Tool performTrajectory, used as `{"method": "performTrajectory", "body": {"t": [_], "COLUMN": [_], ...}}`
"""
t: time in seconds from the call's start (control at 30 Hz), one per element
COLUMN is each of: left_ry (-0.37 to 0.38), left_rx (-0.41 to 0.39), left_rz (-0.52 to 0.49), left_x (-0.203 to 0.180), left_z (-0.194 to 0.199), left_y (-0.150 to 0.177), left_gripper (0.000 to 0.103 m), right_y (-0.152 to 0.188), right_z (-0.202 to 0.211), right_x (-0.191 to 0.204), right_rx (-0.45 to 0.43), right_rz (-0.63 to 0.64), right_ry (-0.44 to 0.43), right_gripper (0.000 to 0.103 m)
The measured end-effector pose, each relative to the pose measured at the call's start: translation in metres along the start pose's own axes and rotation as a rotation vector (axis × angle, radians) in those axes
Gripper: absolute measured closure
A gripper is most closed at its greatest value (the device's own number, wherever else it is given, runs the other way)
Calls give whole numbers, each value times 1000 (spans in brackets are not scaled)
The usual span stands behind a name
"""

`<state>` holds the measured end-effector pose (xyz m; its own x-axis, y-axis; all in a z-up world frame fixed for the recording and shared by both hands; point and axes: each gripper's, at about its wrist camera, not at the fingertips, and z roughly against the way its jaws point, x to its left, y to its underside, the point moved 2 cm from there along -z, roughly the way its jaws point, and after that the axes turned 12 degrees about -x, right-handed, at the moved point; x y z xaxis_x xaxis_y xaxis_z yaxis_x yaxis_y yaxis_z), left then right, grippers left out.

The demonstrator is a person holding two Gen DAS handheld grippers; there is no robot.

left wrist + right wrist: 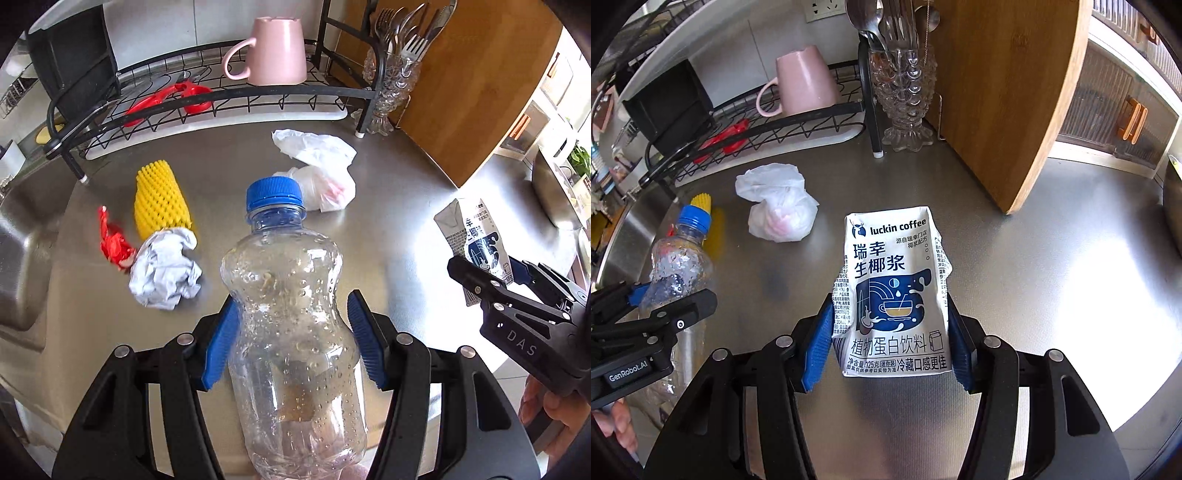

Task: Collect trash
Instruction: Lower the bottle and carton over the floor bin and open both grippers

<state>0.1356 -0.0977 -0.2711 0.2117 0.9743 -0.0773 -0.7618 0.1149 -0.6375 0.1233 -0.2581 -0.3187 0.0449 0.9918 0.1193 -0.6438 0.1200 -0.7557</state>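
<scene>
A clear empty plastic bottle (288, 266) with a blue cap stands between the blue pads of my left gripper (291, 299), which is shut on its waist and holds it above the steel counter. My right gripper (889, 308) is shut on a dented white and blue drink carton (890, 258), its pads pressing on both sides. The left wrist view shows the carton (472, 229) and right gripper (484, 266) at the right edge. Loose on the counter lie a crumpled white paper (166, 269), a red wrapper (112, 243), a yellow foam net (162, 199) and a white plastic bag (317, 166).
A black wire dish rack (221, 99) at the back holds an upturned pink mug (277, 51) and red scissors (166, 99). A glass cutlery holder (391, 81) and a leaning wooden board (480, 92) stand at the right. The sink (18, 266) lies to the left.
</scene>
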Motion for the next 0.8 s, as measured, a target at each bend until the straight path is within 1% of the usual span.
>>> {"method": "performTrajectory", "body": {"t": [0.2, 0.33, 0.47, 0.63, 0.8], "left_ry": [-16, -30, -42, -45, -53], "left_rx": [-12, -19, 1, 51, 118], "left_rz": [14, 25, 49, 82, 103], "left_x": [2, 9, 20, 38, 51], "left_z": [47, 78, 100, 109, 104], "left_y": [44, 81, 124, 174, 222], "left_gripper": [47, 47, 47, 47, 47], "right_y": [37, 68, 102, 147, 192], "right_z": [45, 73, 93, 105, 104], "right_x": [14, 26, 40, 60, 80], "right_rx": [-17, -12, 7, 63, 135], "right_rz": [6, 18, 28, 43, 58], "right_ry": [-15, -28, -49, -89, -150], "right_gripper": [47, 47, 47, 47, 47]}}
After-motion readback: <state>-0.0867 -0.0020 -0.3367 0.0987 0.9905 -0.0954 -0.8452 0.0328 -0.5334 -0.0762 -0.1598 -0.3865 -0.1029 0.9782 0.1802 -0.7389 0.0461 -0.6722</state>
